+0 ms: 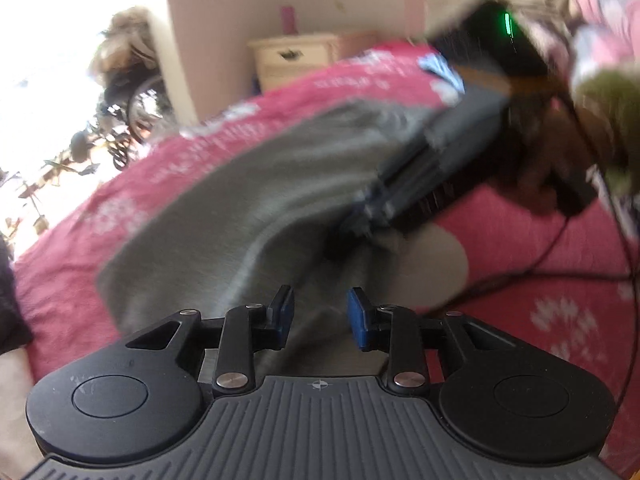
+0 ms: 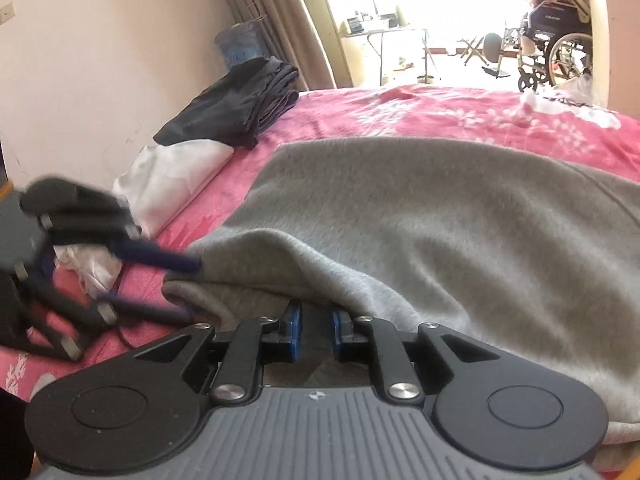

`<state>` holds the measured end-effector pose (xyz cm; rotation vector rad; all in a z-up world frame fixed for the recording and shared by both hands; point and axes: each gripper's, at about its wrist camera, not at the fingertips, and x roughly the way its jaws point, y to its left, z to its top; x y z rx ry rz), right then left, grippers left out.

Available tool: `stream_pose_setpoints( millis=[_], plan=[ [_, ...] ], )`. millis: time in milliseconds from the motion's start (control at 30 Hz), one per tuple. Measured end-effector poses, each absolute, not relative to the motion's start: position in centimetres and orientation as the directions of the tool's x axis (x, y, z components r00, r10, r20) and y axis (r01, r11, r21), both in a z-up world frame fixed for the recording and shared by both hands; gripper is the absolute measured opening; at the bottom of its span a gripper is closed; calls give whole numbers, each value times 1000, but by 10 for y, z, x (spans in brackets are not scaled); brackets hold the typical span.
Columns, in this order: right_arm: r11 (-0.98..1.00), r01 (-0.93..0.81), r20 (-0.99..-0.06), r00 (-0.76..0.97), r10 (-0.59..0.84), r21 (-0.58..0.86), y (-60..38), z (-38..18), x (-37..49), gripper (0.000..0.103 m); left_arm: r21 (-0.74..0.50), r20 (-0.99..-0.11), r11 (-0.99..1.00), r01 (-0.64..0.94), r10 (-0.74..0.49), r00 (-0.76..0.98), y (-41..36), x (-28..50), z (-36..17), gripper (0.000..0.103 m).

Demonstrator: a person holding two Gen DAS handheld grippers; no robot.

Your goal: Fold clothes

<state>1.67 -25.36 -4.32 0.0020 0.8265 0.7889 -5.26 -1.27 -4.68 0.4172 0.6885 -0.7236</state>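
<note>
The big soft top is plain grey, with a paler, cream-grey patch near its edge. The blanket on the bed is bright pink-red with white flower shapes. By the wall lies a pile of black and dark grey clothes, with a white cloth beside it. Both tongs are black, with blue pads on the fingers and a ridged grey plate below. The drawers are cream. The wall is pale beige.
</note>
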Motion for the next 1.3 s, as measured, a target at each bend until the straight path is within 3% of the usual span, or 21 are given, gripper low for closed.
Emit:
stream_pose_setpoints(
  millis=[67, 267, 500, 633, 900, 1133, 1167, 1200, 1233, 1300],
  plan=[
    [722, -631, -649, 428, 630, 285, -259, -38, 12, 16, 103, -725, 682, 724, -447, 524, -15, -43, -56, 30],
    [669, -724, -611, 456, 647, 168, -280, -20, -14, 43, 55, -750, 709, 703, -436, 498, -8, -26, -60, 32],
    [568, -823, -630, 432, 645, 18, -279, -22, -49, 43, 51, -748, 734, 677, -421, 513, -8, -27, -59, 32],
    [558, -830, -697, 415, 584, -27, -270, -35, -52, 41, 51, -747, 743, 667, -415, 519, -9, -27, -58, 32],
    [650, -711, -695, 326, 641, 267, -280, -48, -21, 33, 16, -732, 734, 679, -454, 509, -12, -28, -51, 32],
    [682, -444, -624, 295, 724, 581, -296, -65, -2, 33, 35, -729, 714, 700, -460, 506, -17, -30, -53, 32],
    [684, -413, -621, 297, 725, 601, -297, -69, 0, 30, 30, -729, 711, 703, -466, 502, -17, -30, -53, 32],
    [683, -386, -618, 296, 728, 620, -298, -72, 1, 14, 27, -727, 706, 708, -472, 498, -17, -30, -53, 32],
    [675, -362, -607, 297, 737, 643, -300, -74, 2, 8, 27, -726, 699, 715, -477, 495, -17, -31, -53, 32],
    [641, -319, -567, 301, 767, 698, -306, -76, 3, 4, 33, -728, 685, 727, -482, 487, -16, -32, -53, 32]
  ],
)
